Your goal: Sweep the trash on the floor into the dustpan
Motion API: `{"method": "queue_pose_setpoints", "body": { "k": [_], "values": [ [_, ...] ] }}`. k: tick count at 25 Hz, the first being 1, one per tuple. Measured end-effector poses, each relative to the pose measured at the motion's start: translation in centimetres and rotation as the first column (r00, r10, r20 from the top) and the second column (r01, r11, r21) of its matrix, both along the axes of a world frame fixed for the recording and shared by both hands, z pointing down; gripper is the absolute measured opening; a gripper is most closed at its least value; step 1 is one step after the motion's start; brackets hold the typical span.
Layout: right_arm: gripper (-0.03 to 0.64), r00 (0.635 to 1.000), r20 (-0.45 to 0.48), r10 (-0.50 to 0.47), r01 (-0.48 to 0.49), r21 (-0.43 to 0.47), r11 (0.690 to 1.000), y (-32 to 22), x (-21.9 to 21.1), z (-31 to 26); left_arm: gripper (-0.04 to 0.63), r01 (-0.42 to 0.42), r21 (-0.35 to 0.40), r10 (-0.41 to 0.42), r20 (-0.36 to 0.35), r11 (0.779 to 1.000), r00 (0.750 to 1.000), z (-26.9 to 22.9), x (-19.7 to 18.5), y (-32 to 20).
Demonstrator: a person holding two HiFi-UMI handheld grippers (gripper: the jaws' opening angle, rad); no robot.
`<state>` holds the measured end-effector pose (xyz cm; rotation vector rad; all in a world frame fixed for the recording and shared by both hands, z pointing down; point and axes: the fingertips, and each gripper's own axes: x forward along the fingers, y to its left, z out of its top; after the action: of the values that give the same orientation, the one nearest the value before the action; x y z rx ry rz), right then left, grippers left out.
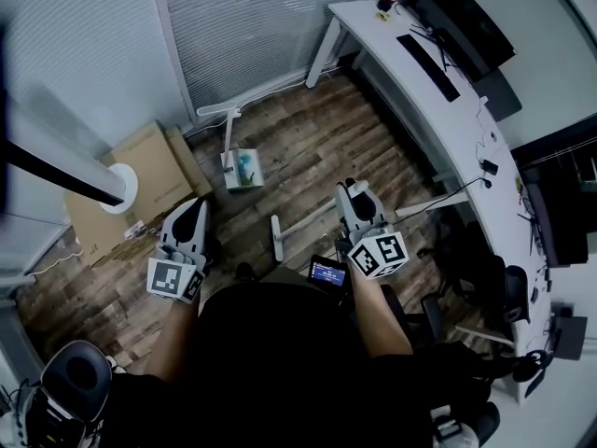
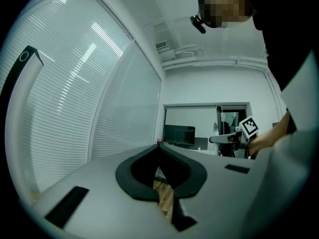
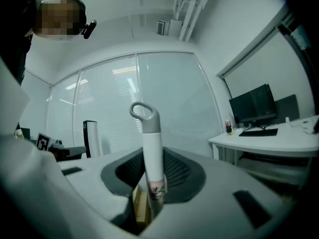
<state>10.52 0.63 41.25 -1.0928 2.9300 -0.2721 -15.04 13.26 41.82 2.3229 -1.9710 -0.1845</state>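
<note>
My right gripper (image 1: pixel 353 192) (image 3: pixel 149 183) is shut on the white broom handle (image 3: pixel 152 148), which stands upright between the jaws with its grey loop on top. In the head view the handle (image 1: pixel 308 222) slants down to a short white bar (image 1: pixel 276 239) on the wood floor. To the left my left gripper (image 1: pixel 191 208) (image 2: pixel 160 176) is shut with nothing in it. A white stick with a small white box-like end (image 1: pixel 241 169), teal inside, sits on the floor ahead; it may be the dustpan. No loose trash is clear to see.
A tall white post with a black stripe (image 1: pixel 65 161) (image 2: pixel 22 59) stands at the left beside flat cardboard (image 1: pixel 154 171). A long white desk (image 1: pixel 466 129) with a monitor (image 1: pixel 462 17) and keyboard (image 1: pixel 427 65) runs along the right. Blinds (image 1: pixel 242 26) close off the far wall. A chair (image 1: pixel 79 371) is at bottom left.
</note>
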Motion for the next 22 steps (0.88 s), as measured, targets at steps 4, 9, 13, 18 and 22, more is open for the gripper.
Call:
{"method": "queue_pose_setpoints", "body": {
  "k": [4, 9, 13, 18, 22],
  "values": [
    [0.097, 0.999, 0.001, -0.034, 0.034, -0.004, 0.999, 0.7, -0.2, 0.6, -0.005, -0.018, -0.025, 0.018, -0.011, 1.0, 1.0, 0.5, 1.0, -0.4],
    [0.098, 0.998, -0.001, -0.067, 0.067, 0.017, 0.998, 1.9, 0.7, 0.1, -0.005, -0.055, -0.036, 0.055, -0.014, 0.998, 0.998, 1.3, 3.2, -0.8],
    [0.098, 0.998, 0.0, -0.056, 0.056, 0.024, 0.998, 1.7, 2.6, 0.4, -0.005, -0.074, -0.064, 0.075, 0.0, 0.995, 0.997, 1.8, 5.3, -1.8],
    [0.098, 0.999, 0.004, -0.032, 0.032, 0.04, 0.999, 0.8, 4.6, 0.3, -0.005, -0.109, -0.082, 0.112, 0.026, 0.991, 0.993, 2.4, 7.8, -2.9],
    [0.098, 0.999, -0.003, -0.04, 0.041, 0.063, 0.997, 0.5, 5.6, 0.2, -0.005, -0.104, -0.087, 0.107, 0.034, 0.991, 0.994, 2.3, 8.5, -3.4]
  ]
}}
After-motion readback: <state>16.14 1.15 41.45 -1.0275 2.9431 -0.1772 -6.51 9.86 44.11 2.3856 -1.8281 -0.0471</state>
